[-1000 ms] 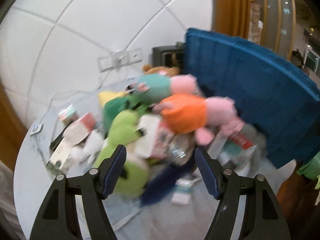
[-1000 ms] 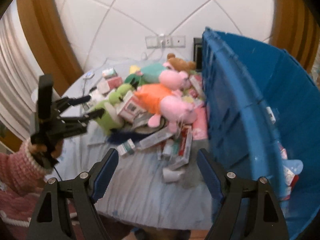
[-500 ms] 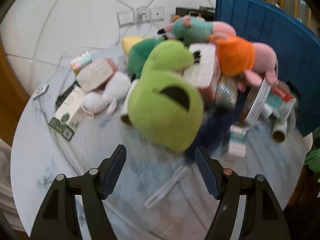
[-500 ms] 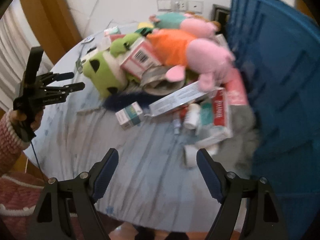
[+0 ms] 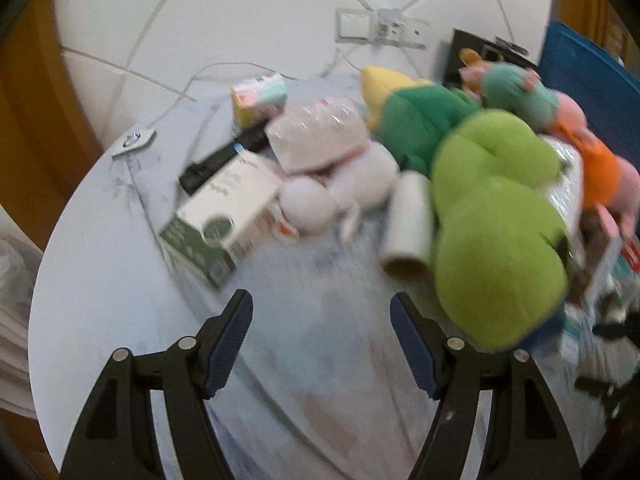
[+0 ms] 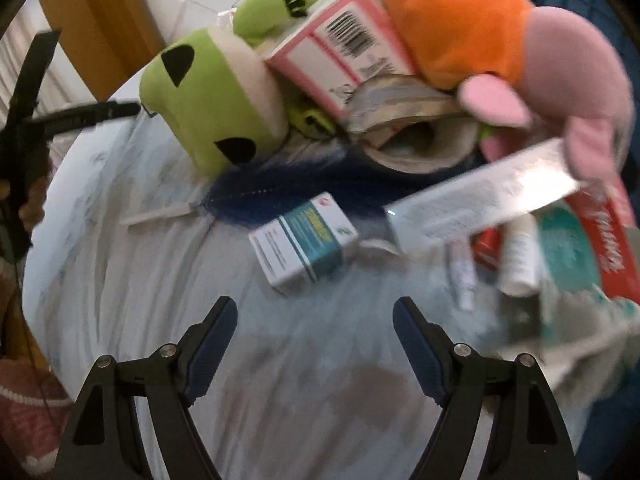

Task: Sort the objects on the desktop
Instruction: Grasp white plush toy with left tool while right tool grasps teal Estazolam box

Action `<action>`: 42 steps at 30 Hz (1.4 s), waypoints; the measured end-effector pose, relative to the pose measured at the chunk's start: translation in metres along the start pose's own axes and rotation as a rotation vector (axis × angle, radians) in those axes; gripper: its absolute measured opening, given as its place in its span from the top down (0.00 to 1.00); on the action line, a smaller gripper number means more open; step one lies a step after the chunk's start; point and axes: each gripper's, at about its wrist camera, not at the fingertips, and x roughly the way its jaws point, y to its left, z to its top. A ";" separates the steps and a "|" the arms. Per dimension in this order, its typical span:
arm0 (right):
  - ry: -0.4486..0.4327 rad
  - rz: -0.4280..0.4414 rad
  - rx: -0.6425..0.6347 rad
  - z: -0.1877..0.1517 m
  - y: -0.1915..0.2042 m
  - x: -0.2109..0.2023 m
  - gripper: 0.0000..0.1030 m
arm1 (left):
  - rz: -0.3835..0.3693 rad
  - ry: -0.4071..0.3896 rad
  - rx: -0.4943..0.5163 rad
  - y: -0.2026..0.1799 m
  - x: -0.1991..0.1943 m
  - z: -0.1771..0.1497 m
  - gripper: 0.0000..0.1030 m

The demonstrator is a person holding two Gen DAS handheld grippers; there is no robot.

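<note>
Both grippers' jaws wide, empty: left gripper [image 5: 320, 316] faces green plush [image 5: 496, 240], right gripper [image 6: 314, 320] faces medicine box [image 6: 306, 242] beside blue feather [image 6: 276, 194].

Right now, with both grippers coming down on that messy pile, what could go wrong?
The pink barcode box leans among the plush toys; tugging the lime-green plush might topple it. The right gripper, open, could nudge the small teal-and-white box aside instead of catching it. The white tube could roll if bumped.

Fuzzy cloth green plush toy [image 5: 496, 232]
</note>
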 end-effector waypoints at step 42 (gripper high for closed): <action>-0.005 -0.014 0.019 0.002 -0.003 0.024 0.66 | -0.032 -0.108 -0.062 0.021 0.026 0.026 0.63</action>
